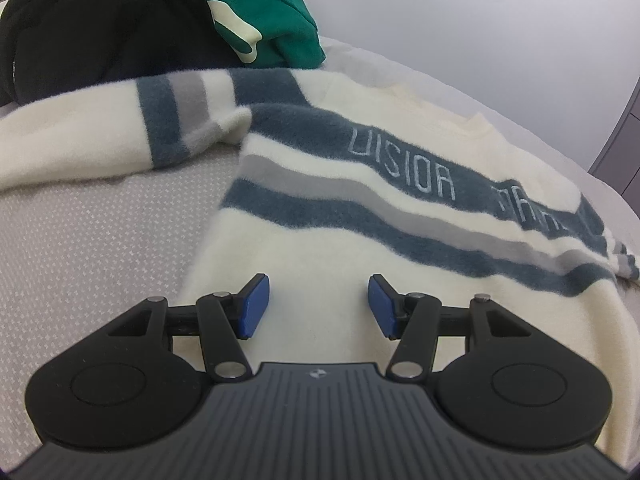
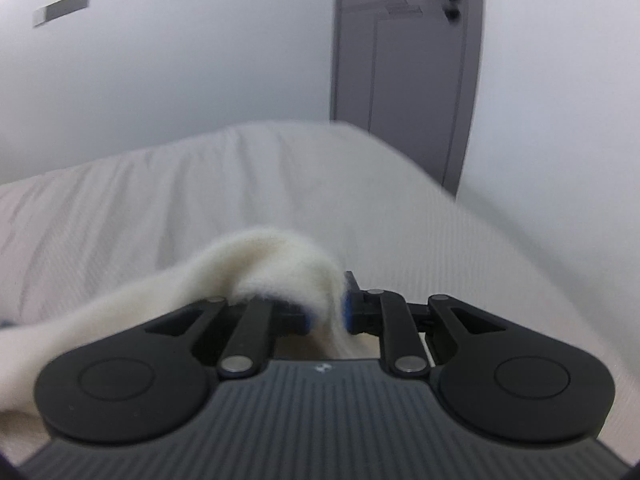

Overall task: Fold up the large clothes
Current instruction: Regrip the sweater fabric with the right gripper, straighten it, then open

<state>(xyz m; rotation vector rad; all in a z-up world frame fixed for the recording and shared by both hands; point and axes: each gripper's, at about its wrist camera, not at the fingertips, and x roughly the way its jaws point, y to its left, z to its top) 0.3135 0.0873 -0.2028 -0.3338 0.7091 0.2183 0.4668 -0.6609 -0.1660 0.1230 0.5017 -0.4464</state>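
Note:
A cream fleece sweater (image 1: 360, 224) with dark teal and grey stripes and pale lettering lies spread on the bed, one sleeve (image 1: 100, 136) stretched out to the left. My left gripper (image 1: 318, 304) hovers over the sweater's plain lower part, its blue pads apart with nothing between them. In the right wrist view, my right gripper (image 2: 326, 312) is shut on a bunched fold of the cream sweater (image 2: 276, 264), which rises in a hump between the pads and trails off to the lower left.
A black garment (image 1: 100, 32) and a green one (image 1: 264, 12) are piled at the bed's far left. The grey patterned bed cover (image 1: 100, 248) shows left of the sweater. Ahead of the right gripper lie a white sheet (image 2: 200, 200), the wall and a grey door (image 2: 404, 64).

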